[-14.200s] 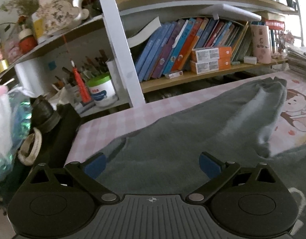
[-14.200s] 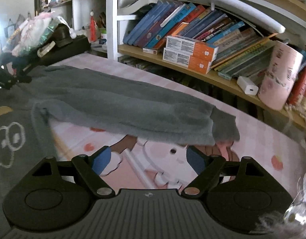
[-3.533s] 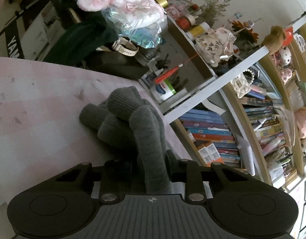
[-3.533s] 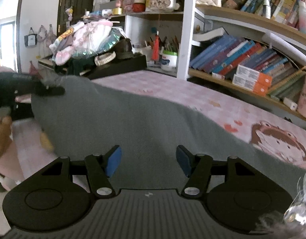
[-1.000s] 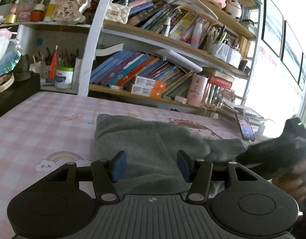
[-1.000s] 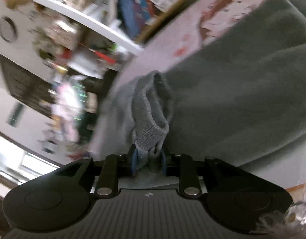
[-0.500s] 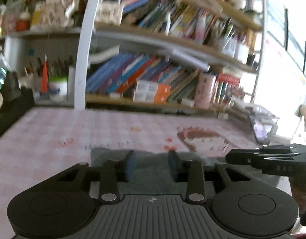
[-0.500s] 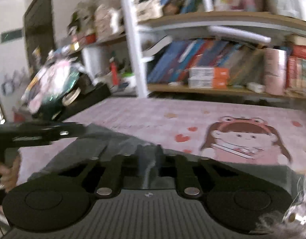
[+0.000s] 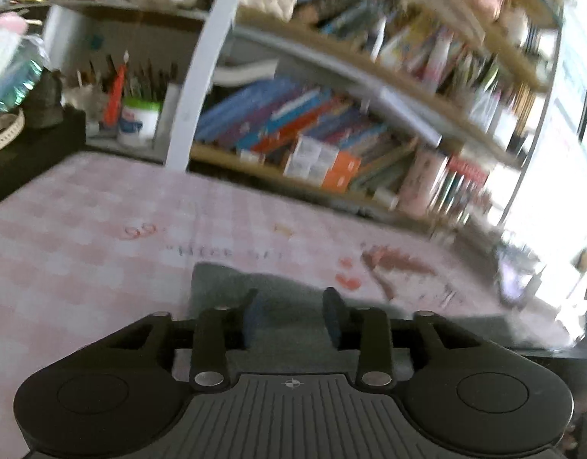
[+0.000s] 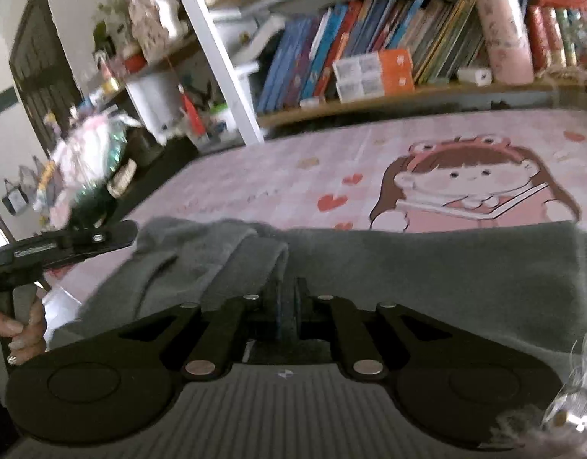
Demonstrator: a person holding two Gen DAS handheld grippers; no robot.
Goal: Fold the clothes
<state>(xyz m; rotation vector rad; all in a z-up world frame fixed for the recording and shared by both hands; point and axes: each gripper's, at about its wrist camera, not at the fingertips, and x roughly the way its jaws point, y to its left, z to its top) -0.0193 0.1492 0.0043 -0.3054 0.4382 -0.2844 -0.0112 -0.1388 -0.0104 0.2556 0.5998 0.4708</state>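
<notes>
A grey knit garment (image 10: 427,267) lies folded across the pink checked table cover (image 10: 278,176). My right gripper (image 10: 288,302) is shut on a raised fold of it near the front edge. In the left wrist view the same grey garment (image 9: 285,290) lies just under and ahead of my left gripper (image 9: 292,315), which is open with a moderate gap and nothing between its blue pads. The right wrist view also catches the left gripper's black fingers (image 10: 102,239) over the garment's left end, with a hand (image 10: 21,329) on its handle.
A bookshelf (image 10: 369,57) full of books and boxes runs along the far side of the table. A black box (image 9: 25,145) with bags and a pen pot stands at the left end. A cartoon girl print (image 10: 465,187) shows on bare cover beyond the garment.
The right gripper has come down with the fold still in it, and the garment now lies flatter. The left gripper's gap is narrower than a second ago, and its view has swung.
</notes>
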